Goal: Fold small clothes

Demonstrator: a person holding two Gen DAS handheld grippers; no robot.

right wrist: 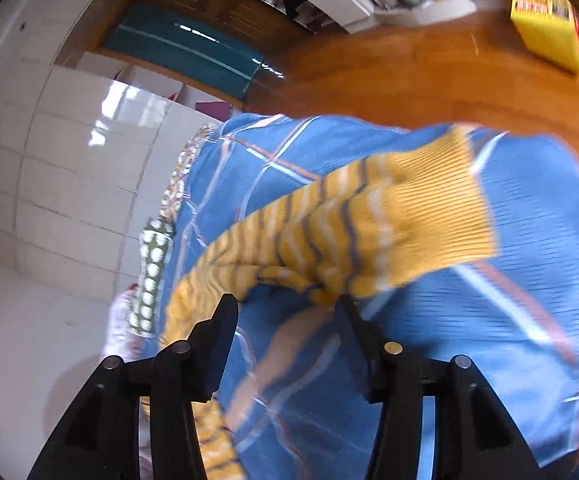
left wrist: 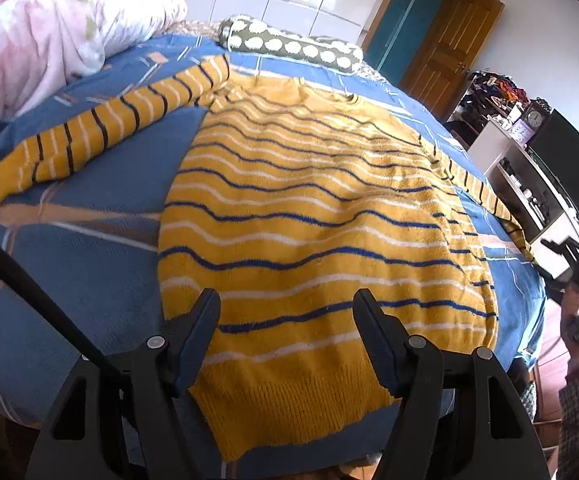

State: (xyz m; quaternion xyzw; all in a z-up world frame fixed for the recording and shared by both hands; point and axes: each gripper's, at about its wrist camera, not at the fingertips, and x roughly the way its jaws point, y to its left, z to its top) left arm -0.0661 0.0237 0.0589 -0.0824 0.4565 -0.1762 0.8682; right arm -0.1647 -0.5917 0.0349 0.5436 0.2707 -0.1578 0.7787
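A yellow sweater point(left wrist: 313, 216) with blue and white stripes lies flat, hem nearest me, on the blue bedspread point(left wrist: 89, 280). Its left sleeve point(left wrist: 101, 128) stretches out to the left; its right sleeve point(left wrist: 489, 196) runs to the bed's right edge. My left gripper point(left wrist: 286, 300) hovers open over the hem, with nothing between its fingers. In the right wrist view, which is rolled and blurred, the right sleeve point(right wrist: 329, 232) with its ribbed cuff point(right wrist: 441, 208) lies just beyond my right gripper point(right wrist: 285, 302). Its jaws stand open with only bedspread between them, and one fingertip point(right wrist: 345, 308) is at the sleeve's edge. A hand holds the right gripper point(left wrist: 549, 258) at the bed's right side.
A pink floral quilt point(left wrist: 49, 32) and a green dotted bolster point(left wrist: 289, 44) lie at the head of the bed. A wooden door point(left wrist: 449, 52), white shelves point(left wrist: 521, 168) and a dark screen point(left wrist: 569, 160) stand to the right. A yellow box point(right wrist: 549, 24) sits on the wooden floor point(right wrist: 389, 72).
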